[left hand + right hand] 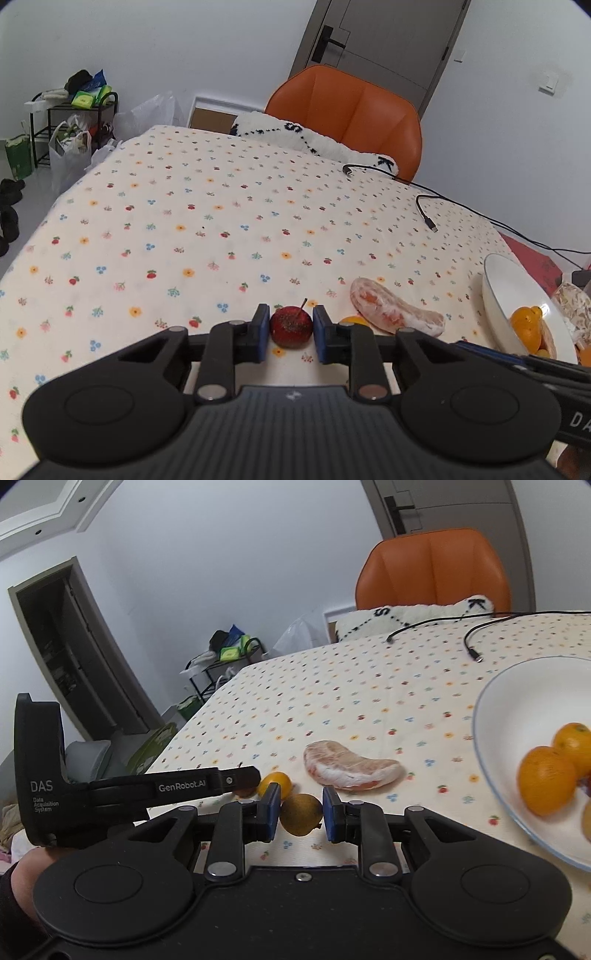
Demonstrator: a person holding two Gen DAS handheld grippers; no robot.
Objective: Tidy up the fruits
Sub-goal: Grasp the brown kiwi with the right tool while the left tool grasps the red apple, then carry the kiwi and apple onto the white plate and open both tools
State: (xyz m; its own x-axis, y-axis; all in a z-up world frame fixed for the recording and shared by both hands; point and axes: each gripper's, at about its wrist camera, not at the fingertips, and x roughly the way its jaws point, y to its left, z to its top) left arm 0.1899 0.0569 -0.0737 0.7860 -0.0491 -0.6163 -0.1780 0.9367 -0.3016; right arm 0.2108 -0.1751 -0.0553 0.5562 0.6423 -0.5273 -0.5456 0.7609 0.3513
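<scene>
Picking-up step, both sides at once. Left gripper (288, 334) open around the small round dark-red fruit with a stem (290, 326) on the flowery tablecloth (184, 221), not squeezing yet. Right gripper (300, 814) open around the brownish-yellow round fruit (301, 814). Next: close gently, lift, carry to the white round bowl (517, 701) holding oranges (546, 779).

Both wrist views low over tablecloth (221, 206), facing orange chair (347, 110). Shared ahead of either claw: pomelo segment (391, 312) (351, 766), white bowl (509, 295) (517, 716), cables.
</scene>
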